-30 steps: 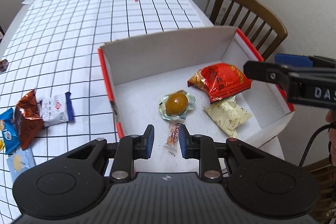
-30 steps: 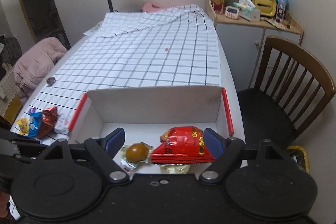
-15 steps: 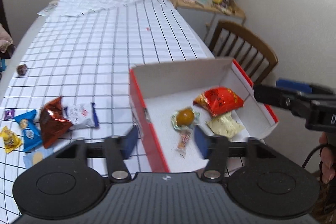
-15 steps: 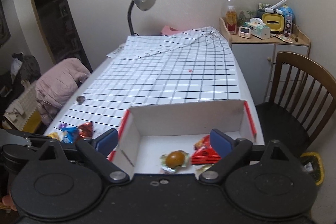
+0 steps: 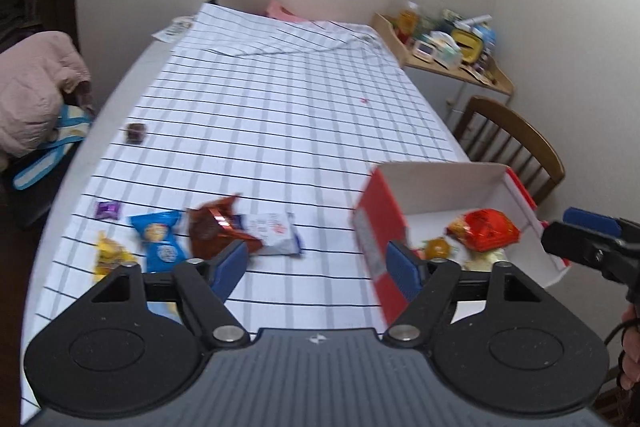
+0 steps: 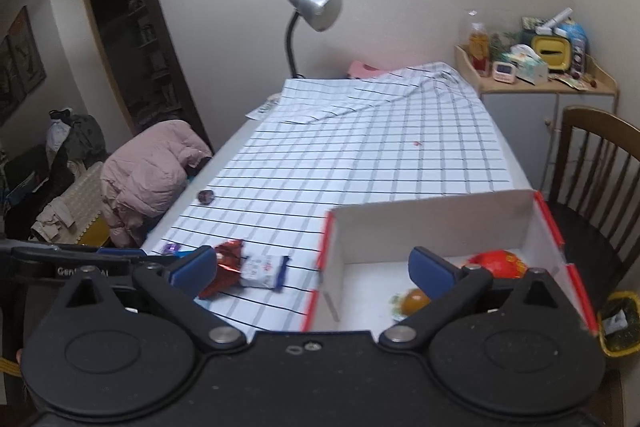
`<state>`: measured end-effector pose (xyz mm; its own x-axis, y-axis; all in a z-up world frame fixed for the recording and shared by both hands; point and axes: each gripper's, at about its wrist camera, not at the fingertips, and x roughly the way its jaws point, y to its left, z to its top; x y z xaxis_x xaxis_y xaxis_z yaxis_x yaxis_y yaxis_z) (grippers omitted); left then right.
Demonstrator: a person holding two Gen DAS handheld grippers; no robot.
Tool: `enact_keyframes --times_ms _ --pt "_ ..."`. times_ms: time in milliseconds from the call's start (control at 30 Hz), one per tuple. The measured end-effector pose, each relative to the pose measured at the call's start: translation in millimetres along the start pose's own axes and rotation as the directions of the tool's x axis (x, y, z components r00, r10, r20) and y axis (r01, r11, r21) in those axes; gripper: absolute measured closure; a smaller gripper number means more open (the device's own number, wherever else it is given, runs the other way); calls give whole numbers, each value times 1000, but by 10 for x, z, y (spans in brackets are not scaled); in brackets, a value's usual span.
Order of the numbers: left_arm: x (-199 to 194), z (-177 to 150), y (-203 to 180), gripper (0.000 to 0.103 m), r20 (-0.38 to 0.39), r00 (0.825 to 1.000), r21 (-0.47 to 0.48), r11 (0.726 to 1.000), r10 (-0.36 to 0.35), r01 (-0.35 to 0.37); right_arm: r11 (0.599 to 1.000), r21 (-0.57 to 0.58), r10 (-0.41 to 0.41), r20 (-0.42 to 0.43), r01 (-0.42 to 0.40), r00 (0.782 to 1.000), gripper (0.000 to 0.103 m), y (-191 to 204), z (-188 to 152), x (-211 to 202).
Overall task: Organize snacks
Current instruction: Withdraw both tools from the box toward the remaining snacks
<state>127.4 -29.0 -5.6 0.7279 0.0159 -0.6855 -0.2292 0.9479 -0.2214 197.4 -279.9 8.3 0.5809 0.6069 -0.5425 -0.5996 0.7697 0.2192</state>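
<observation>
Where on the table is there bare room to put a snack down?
The checked cloth is bare from the box to the lamp, bar one dark candy. It is crowded left of the box: red-brown packet, white packet, blue packet.

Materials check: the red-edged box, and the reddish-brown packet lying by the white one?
Box: looks like cardboard, matte white inside, red outside; thin flat walls with creased corners. Reddish-brown packet: probably metallised foil or plastic film, glossy; it crinkles and throws bright highlights. White packet: likely printed plastic film; blur hides detail.
</observation>
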Motion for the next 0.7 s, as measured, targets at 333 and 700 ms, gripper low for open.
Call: enact_keyframes --times_ms 333,700 --pt "-76 -22 824 11 -2 999 -27 999 47 -47 994 -110 14 -43 -19 999 0 774 -204 409" --pt "226 -153 1630 7 -81 990 -53 991 115 -120 976 -217 -8 -173 -30 985 0 1514 -666 1051"
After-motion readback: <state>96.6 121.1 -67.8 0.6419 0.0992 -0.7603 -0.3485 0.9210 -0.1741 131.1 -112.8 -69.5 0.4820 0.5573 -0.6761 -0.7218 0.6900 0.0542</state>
